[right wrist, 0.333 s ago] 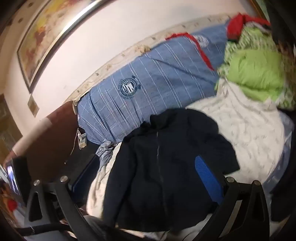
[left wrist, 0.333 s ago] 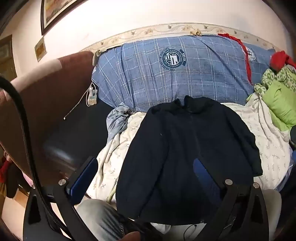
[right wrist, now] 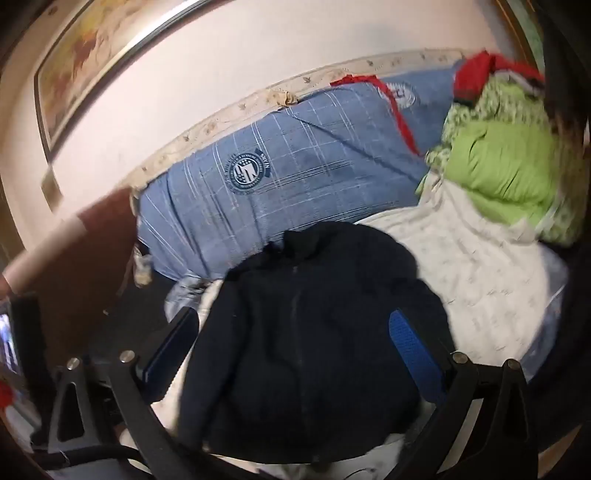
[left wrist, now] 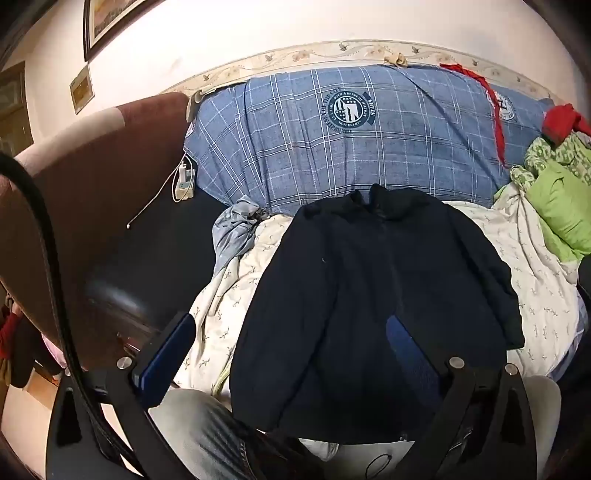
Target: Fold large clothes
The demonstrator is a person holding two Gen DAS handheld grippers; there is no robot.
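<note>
Soft, even indoor light fills both views, bright on the pale wall (left wrist: 295,29) and dull on the dark jacket (left wrist: 369,295), whose folds barely read. The left wrist view is sharp; the right wrist view is smeared with motion blur, worst at the green bedding (right wrist: 498,170). Fisheye curvature bends the edges, with black vignetting in the corners.

Wall (left wrist: 295,26): pale, plain, behind the bed.
Border strip (left wrist: 332,55): floral pattern, along the wall just above the bed.
Framed picture (left wrist: 107,18): dark frame, high on the wall, up and left of the bed.
Small plaque (left wrist: 81,88): below the picture.
Headboard (left wrist: 96,177): brown, padded, at the bed's left side.
Bed sheet (left wrist: 524,266): cream, leaf print.
Light: soft, even.
</note>
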